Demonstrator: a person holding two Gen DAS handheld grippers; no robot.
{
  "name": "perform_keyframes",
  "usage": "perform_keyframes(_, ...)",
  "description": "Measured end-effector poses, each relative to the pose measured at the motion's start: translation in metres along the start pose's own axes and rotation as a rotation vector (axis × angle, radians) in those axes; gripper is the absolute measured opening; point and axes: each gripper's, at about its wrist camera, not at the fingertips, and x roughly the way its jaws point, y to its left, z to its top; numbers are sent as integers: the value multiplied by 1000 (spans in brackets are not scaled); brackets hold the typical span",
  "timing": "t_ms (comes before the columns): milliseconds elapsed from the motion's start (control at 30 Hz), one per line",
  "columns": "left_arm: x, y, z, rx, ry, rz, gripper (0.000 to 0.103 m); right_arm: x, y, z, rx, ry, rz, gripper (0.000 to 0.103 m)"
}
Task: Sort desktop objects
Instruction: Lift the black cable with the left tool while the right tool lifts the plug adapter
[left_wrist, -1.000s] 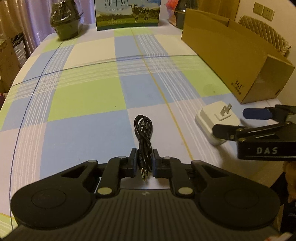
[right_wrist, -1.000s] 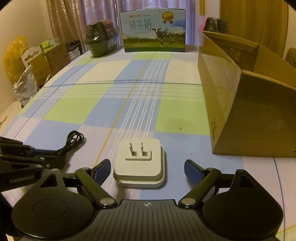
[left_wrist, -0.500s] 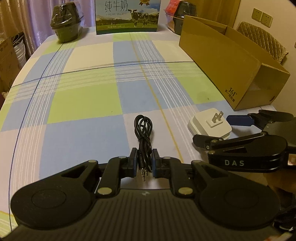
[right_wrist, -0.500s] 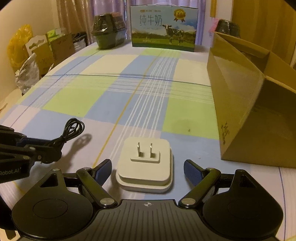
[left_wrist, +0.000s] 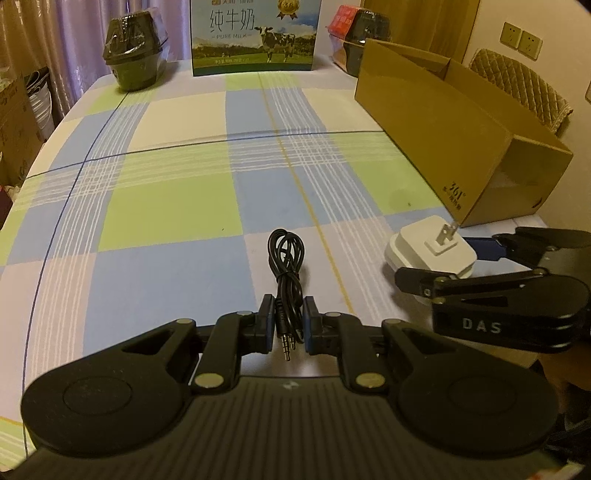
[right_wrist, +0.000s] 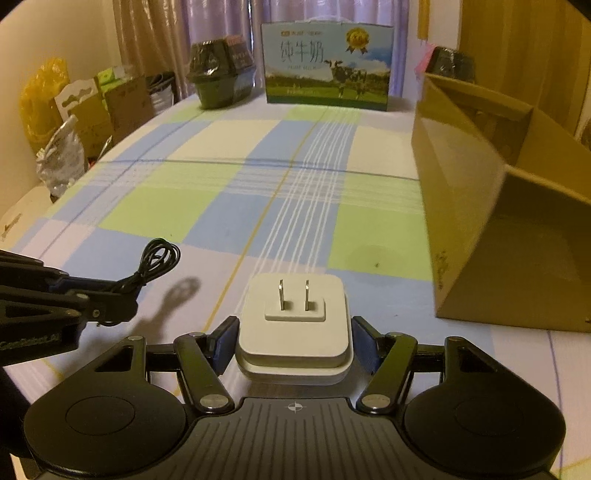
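Note:
A coiled black audio cable (left_wrist: 286, 258) hangs forward from my left gripper (left_wrist: 289, 319), which is shut on the end with the jack plugs. In the right wrist view the cable (right_wrist: 155, 262) is held a little above the checked tablecloth and casts a shadow on it. A white two-pin plug adapter (right_wrist: 293, 325) sits prongs-up between the blue pads of my right gripper (right_wrist: 294, 341), which is shut on its sides. From the left wrist view the adapter (left_wrist: 430, 251) and right gripper (left_wrist: 439, 262) are to the right, just in front of an open cardboard box (left_wrist: 436, 147).
The cardboard box (right_wrist: 480, 229) lies along the table's right side with its top open. A milk carton case (left_wrist: 255, 37) and two dark wrapped containers (left_wrist: 135, 59) (left_wrist: 364, 33) stand at the far edge. Boxes and bags (right_wrist: 92, 107) sit beyond the left edge; a chair (left_wrist: 517, 81) is behind the box.
My right gripper, open around the adapter before, has shut on it. The left gripper has kept its hold on the cable and has risen slightly.

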Motion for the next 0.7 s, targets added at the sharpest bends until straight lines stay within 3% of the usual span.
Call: perform_keyframes(700, -36, -29, 7, 2, -47, -26, 11, -64, -6, 6, 48, -105, -7, 62)
